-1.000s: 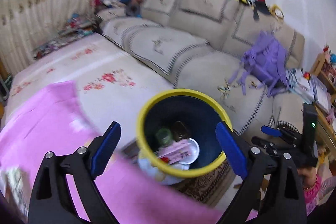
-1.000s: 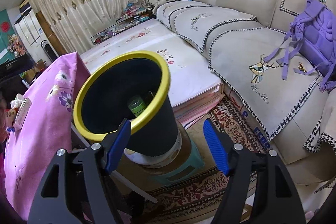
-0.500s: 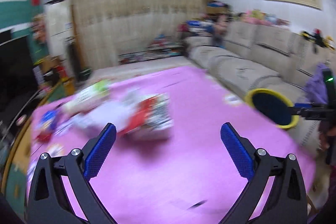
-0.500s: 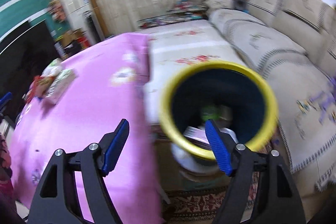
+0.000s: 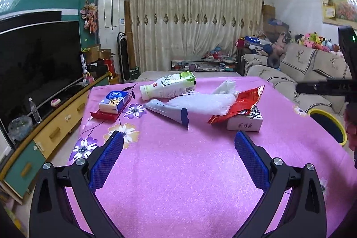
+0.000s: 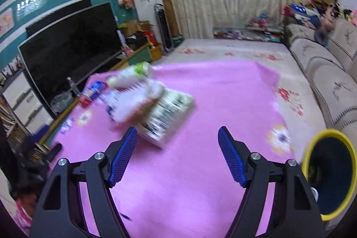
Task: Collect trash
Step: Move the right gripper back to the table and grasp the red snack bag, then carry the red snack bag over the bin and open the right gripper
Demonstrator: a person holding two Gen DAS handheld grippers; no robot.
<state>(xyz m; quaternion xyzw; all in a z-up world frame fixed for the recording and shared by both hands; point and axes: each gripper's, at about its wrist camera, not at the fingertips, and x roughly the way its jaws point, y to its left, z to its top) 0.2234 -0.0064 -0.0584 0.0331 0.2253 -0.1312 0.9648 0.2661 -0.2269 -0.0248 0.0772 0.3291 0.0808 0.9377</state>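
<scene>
On the pink tablecloth lie a white and green bottle on its side, white foam netting, a blue-grey wrapper, a red foil wrapper and a white box. My left gripper is open and empty, short of the pile. My right gripper is open and empty over the cloth, with the blurred pile ahead. The yellow-rimmed dark bin stands off the table's right edge; it also shows in the left wrist view.
A tissue pack on a red box sits at the table's far left. A large TV on a cabinet runs along the left. A sofa lines the right side. Curtains hang at the back.
Both grippers have swung away from the bin towards the table. The bin has gone from centre view to the right edge, and the trash pile is now ahead. Both stay open and empty.
</scene>
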